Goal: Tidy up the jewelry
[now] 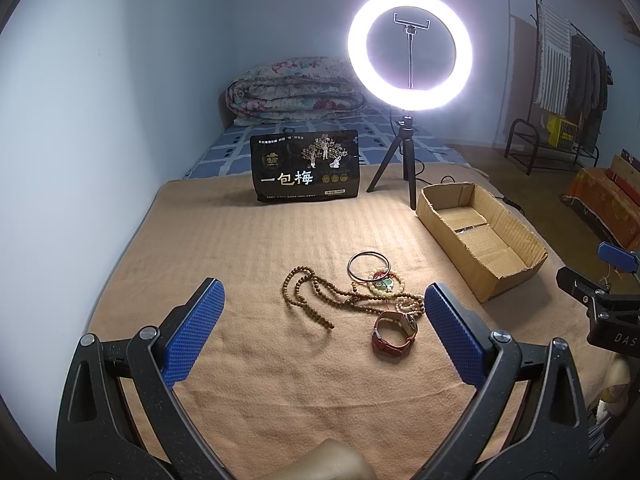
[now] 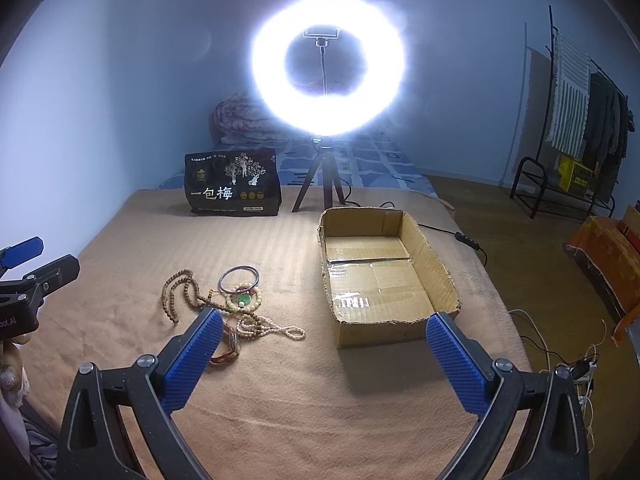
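Both the left gripper point(image 1: 326, 336) and the right gripper point(image 2: 324, 354) have black triangular-cutout arms, silver screws at the pivots, and blue dimpled pads point(image 1: 194, 330); white lettering marks the bodies.

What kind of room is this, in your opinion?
Most likely a bedroom at home: a folded floral quilt lies on a bed with a blue sheet, and a clothes rack with hanging garments stands by the wall.
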Demonstrator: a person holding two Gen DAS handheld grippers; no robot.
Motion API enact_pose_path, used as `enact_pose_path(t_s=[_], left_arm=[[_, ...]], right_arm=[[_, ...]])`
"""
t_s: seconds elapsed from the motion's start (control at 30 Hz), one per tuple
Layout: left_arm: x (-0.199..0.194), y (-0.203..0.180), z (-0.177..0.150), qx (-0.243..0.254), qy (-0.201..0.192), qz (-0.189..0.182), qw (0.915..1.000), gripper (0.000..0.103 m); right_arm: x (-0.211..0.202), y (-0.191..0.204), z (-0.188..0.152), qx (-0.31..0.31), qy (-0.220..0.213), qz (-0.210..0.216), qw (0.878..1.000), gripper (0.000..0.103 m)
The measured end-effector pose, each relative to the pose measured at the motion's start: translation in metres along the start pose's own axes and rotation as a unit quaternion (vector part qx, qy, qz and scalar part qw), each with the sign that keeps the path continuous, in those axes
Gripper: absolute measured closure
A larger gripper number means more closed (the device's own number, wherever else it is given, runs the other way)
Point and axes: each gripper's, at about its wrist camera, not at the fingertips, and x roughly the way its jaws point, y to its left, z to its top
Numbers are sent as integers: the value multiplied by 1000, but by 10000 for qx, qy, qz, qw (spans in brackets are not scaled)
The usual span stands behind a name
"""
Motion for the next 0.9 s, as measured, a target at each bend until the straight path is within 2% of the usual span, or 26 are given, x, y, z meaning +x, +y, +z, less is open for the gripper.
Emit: enact_pose_path(t_s=[0.9], left_arm=[[3, 0, -9, -49, 53, -13, 10000, 1]], right_arm=[[1, 0, 0, 14, 23, 24, 10000, 0]])
